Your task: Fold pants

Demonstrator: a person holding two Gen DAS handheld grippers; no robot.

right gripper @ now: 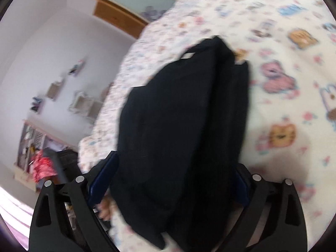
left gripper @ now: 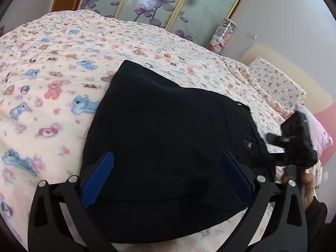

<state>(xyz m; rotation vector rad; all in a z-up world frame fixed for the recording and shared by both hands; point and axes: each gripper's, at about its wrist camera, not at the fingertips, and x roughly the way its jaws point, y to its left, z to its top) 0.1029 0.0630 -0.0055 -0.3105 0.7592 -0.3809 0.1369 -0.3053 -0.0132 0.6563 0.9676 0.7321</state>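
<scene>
Black pants [left gripper: 159,138] lie in a folded bundle on the cartoon-animal blanket [left gripper: 42,88] that covers the bed, seen here from my left wrist camera. My left gripper [left gripper: 168,176] hangs over the near end of the bundle, its blue-padded fingers [left gripper: 98,178] spread wide to either side of the cloth and pinching nothing I can make out. At the right edge of that view my right gripper [left gripper: 294,140] sits against the right end of the pants, with the hand [left gripper: 304,180] that carries it just below; from this angle I cannot tell how its jaws stand.

The right wrist camera is blurred. It shows the pants [right gripper: 184,126] running away from the lens along the blanket [right gripper: 294,105], narrow at the far end, where a pale tag or loop shows. The right gripper [right gripper: 174,180] has its blue fingers [right gripper: 103,178] set apart on both sides of the near end of the cloth, the fabric filling the gap between them; I cannot tell whether they press it.

Beyond the bed stand frosted wardrobe doors [left gripper: 159,4] printed with purple flowers, a tube of plush toys [left gripper: 220,35] to their right, and a pillow [left gripper: 277,82] in matching print at the far right.
</scene>
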